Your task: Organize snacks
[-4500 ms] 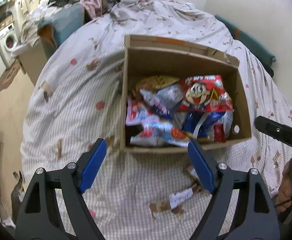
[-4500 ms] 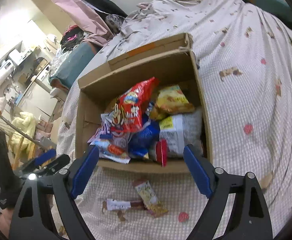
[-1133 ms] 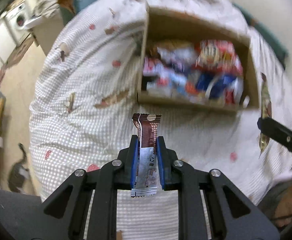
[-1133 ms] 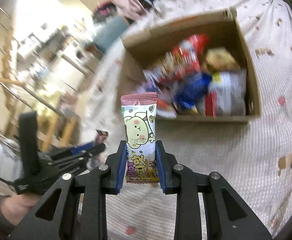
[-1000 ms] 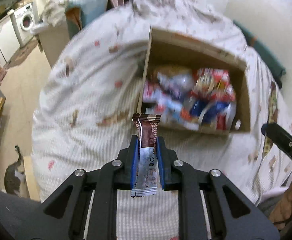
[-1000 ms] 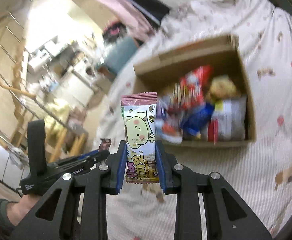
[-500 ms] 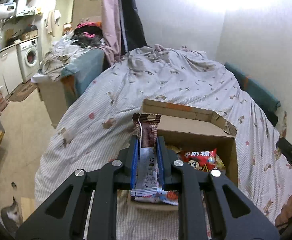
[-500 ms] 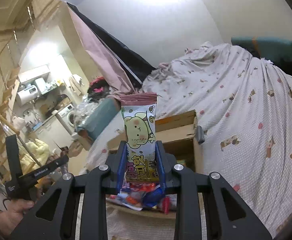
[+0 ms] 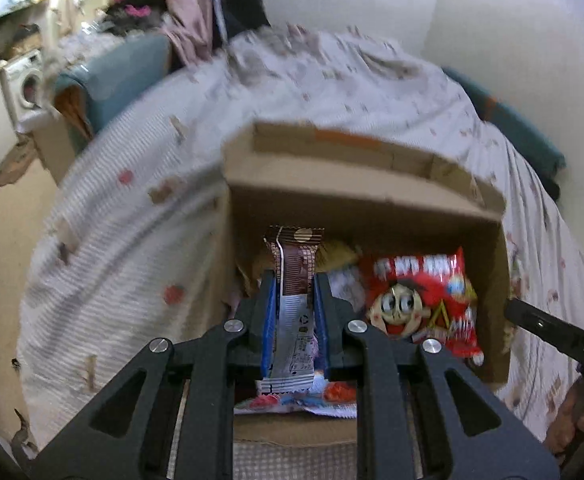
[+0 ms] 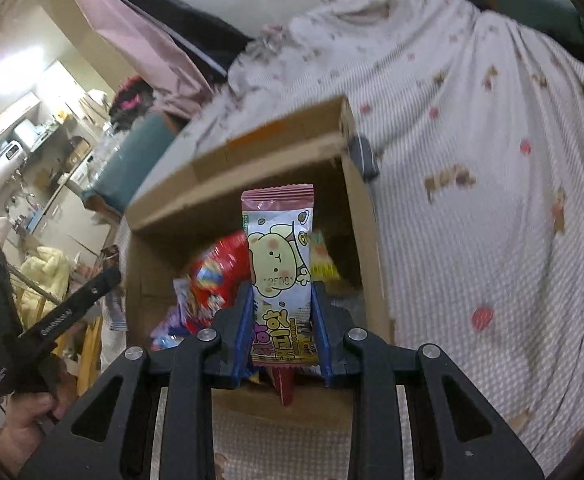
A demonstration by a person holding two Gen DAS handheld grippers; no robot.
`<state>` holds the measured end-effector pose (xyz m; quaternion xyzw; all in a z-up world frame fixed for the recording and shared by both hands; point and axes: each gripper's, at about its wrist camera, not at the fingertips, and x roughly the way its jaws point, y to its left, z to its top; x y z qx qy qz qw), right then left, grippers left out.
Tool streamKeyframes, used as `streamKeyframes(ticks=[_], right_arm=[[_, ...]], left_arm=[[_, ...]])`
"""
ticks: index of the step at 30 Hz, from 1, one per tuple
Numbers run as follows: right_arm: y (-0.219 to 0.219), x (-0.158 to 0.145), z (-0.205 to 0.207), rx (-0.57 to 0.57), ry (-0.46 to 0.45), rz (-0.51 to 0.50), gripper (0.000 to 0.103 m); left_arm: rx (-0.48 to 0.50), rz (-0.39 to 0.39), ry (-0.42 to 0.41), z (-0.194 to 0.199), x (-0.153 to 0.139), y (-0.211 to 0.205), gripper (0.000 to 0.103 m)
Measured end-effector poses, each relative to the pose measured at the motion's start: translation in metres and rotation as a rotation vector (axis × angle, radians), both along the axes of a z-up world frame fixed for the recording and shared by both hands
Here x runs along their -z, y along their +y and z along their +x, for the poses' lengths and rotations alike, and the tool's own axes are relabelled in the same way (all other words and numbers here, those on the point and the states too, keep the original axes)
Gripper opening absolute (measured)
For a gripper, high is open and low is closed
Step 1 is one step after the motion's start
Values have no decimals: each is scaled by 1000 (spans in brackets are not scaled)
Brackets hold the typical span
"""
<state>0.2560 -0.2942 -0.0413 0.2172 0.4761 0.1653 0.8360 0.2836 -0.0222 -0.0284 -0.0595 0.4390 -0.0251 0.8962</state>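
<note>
The left gripper [image 9: 292, 300], black with blue pads, is clamped on a slim brown-and-silver snack bar wrapper [image 9: 293, 280] that stands upright between its fingers, the brown crimped end on top and the silver printed end hanging below the pads. The bar sits in front of the open brown cardboard box [image 9: 364, 200], which rests on a bed covered by a white checked blanket with small brown and red prints [image 9: 140, 208]. Inside the box lie several snack bags, the clearest a red bag with a cartoon face [image 9: 420, 304] toward the right side, with a yellowish packet behind it and blue and white wrappers along the near wall. The right gripper [image 10: 280, 320], also black with blue pads, is closed on a pink-topped white snack packet printed with a cartoon bear and yellow lettering [image 10: 279, 276], held upright with its crimped top edge uppermost. From this view the packet stands in front of the same cardboard box [image 10: 252, 160], over its near wall, with the red bag [image 10: 216, 276] just to its left inside. At the left edge of the right wrist view, the person's left hand [image 10: 32, 412] grips the handle of the left tool beside the bed. Much of both views is blurred by motion.
</note>
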Motion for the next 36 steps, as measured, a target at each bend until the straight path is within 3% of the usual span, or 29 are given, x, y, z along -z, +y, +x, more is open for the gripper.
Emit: streamKeyframes(ticks=[3, 15, 17, 19, 24, 25, 26, 27, 33, 35, 36], right_arm=[[4, 7, 1, -17, 21, -1, 29], [11, 14, 4, -53, 40, -48, 32], [11, 14, 4, -53, 44, -42, 32], [9, 13, 4, -46, 44, -31, 32], [6, 5, 2, -24, 23, -35, 33], [6, 2, 1, -16, 12, -46, 35], [6, 0, 1, -11, 3, -54, 44], [6, -3, -1, -6, -10, -68, 62], [7, -21, -16, 13, -71, -91, 70], [5, -28, -23, 26, -88, -91, 83], [4, -34, -29, 31, -105, -95, 86]], left_arm=[[21, -28, 41, 2, 13, -3, 15], [64, -29, 40, 2, 14, -19, 18], [56, -21, 42, 1, 13, -17, 29], [44, -25, 33, -1, 12, -14, 56], [24, -14, 3, -5, 4, -8, 69], [22, -6, 5, -6, 2, -7, 69], [14, 4, 4, -7, 0, -6, 69], [11, 13, -3, -10, -3, -5, 69], [-5, 71, -33, -28, -16, 1, 69], [-7, 83, -53, -36, -22, 2, 76], [-14, 87, -61, -43, -26, 3, 87]])
